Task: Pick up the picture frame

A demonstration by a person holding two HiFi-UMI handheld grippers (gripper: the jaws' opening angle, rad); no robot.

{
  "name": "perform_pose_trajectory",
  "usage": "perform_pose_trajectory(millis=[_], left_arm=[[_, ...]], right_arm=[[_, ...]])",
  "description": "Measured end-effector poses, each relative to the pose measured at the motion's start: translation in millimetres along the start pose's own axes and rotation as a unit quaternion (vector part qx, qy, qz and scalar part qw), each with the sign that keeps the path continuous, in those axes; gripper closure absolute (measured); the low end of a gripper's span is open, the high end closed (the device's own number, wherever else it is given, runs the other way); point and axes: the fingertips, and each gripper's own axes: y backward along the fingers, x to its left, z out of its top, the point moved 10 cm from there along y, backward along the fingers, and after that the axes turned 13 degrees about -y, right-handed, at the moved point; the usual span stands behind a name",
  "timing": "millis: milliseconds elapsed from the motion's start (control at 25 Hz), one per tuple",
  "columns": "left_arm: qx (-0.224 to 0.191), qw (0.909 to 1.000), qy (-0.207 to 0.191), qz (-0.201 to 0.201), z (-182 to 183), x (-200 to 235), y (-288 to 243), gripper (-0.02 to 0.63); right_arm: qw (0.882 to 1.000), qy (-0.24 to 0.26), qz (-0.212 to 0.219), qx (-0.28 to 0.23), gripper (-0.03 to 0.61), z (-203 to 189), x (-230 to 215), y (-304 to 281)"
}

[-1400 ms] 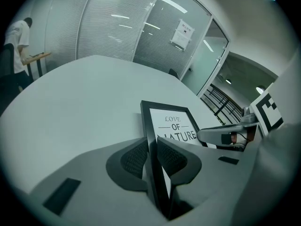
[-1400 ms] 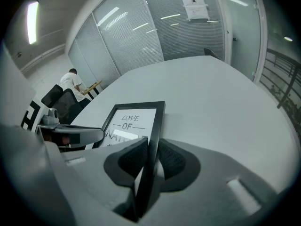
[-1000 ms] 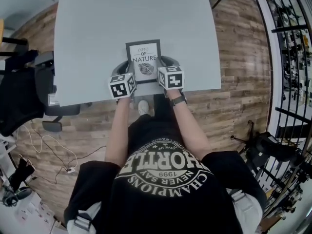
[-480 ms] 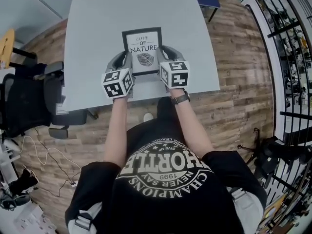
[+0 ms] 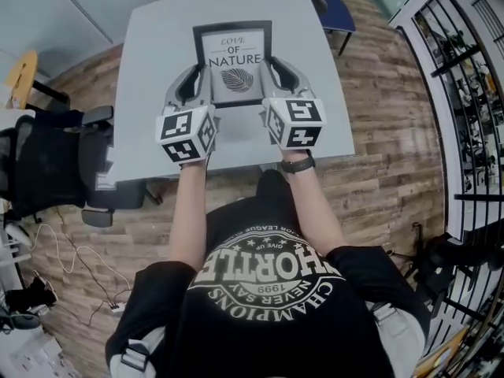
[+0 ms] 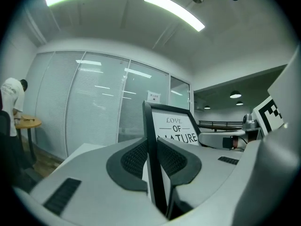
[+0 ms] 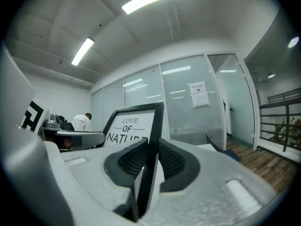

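Observation:
The picture frame (image 5: 233,61) is black with a white print reading LOVE OF NATURE and a leaf. It hangs lifted above the grey table (image 5: 157,30), print facing up in the head view. My left gripper (image 5: 196,81) is shut on its left edge and my right gripper (image 5: 273,71) on its right edge. In the left gripper view the frame (image 6: 173,125) stands on edge, with its black border squeezed between the pads of the left gripper (image 6: 151,158). The right gripper view shows the same frame (image 7: 133,124), and the right gripper (image 7: 151,160) pinches its border.
A black office chair (image 5: 39,164) stands left of the table and a blue chair (image 5: 339,12) behind its far right corner. Black railing (image 5: 465,69) runs along the right. Cables (image 5: 71,266) lie on the wooden floor. A person (image 7: 83,122) stands far off by glass walls.
Both grippers have risen together with the frame between them. It has left the tabletop and shows larger and further up in the head view.

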Motion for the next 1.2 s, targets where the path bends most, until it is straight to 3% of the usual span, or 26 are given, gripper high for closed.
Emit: perform_pose_trajectory(millis=[440,1200], left_arm=[[-0.067,0.9970,-0.028,0.027,45.3,-3.6,40.3,0.546],[-0.062,0.9976,0.003,0.032,33.6,-3.3,38.7,0.546]], right_arm=[[0.996,0.044,0.015,-0.079,0.512,39.8,36.4,34.1],[0.994,0.081,0.021,-0.064,0.512,39.4,37.0,30.8]])
